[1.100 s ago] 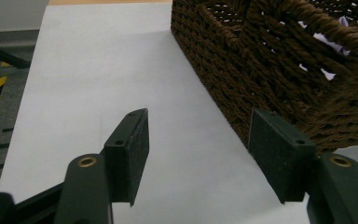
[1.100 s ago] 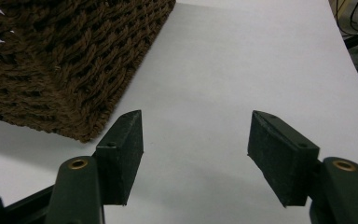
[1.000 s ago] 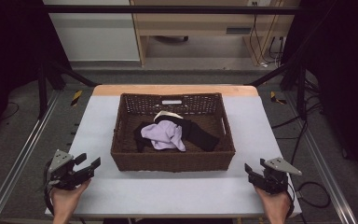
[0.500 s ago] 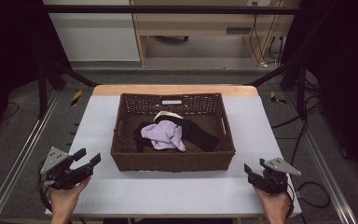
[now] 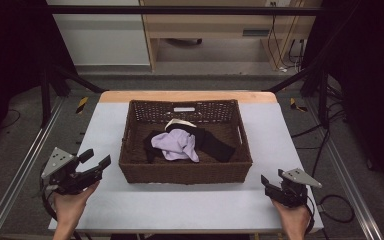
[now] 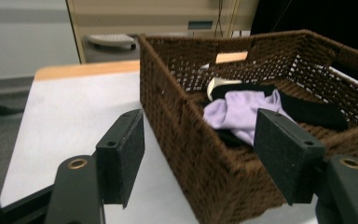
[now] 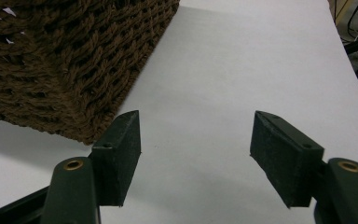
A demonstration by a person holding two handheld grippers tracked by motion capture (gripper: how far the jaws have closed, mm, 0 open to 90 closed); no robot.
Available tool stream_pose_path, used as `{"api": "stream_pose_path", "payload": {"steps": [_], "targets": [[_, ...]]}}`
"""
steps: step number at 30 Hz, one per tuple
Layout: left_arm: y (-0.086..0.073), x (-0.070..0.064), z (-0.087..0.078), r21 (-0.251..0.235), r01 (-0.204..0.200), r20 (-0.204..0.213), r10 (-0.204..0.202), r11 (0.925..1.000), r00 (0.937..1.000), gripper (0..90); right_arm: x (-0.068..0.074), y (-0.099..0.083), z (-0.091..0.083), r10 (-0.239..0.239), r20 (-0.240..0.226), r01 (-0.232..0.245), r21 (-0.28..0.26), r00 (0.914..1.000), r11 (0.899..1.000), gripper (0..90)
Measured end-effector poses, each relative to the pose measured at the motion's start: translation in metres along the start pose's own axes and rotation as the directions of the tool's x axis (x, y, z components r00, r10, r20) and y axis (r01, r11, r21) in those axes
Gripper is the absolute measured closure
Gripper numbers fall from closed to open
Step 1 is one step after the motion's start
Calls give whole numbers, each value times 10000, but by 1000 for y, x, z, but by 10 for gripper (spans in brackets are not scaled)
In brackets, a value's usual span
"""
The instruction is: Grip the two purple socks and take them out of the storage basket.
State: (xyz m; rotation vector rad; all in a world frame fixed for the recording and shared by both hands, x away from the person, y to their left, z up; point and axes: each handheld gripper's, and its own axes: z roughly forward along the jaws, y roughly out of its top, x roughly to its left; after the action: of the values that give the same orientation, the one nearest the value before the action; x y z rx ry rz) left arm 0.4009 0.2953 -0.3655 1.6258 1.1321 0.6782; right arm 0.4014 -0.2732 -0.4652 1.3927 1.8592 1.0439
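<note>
A brown wicker basket (image 5: 185,172) stands mid-table and holds a lilac cloth (image 5: 176,145), a black garment (image 5: 217,145) and a cream piece (image 5: 179,123). My left gripper (image 5: 96,159) hovers open at the table's left edge, raised and pointing at the basket's near left corner (image 6: 186,154); the lilac cloth (image 6: 240,112) lies beyond its jaws. My right gripper (image 5: 273,178) rests low at the front right, open and with nothing in it, with the basket's corner (image 7: 74,70) just left of its jaws.
The white tabletop (image 5: 180,205) has a wooden strip (image 5: 187,96) along its far edge. Metal rails (image 5: 25,165) run along both sides, with cables on the floor at the right (image 5: 330,200). A wooden cabinet (image 5: 220,30) stands behind.
My left gripper has risen and tilted up toward the basket. The right gripper has stayed where it was.
</note>
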Motion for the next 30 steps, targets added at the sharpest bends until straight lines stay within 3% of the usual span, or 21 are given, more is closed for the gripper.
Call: {"api": "stream_pose_path", "payload": {"steps": [14,30], "targets": [[31,-15,14,-390,-153,400,169,9991,9991,325,-1,0,1,-60,44,60,-19,10000,10000,328],[67,-39,50,-325,-806,544,823,9962,9951,332,-2,0,2,-42,31,42,-55,10000,10000,328]]}}
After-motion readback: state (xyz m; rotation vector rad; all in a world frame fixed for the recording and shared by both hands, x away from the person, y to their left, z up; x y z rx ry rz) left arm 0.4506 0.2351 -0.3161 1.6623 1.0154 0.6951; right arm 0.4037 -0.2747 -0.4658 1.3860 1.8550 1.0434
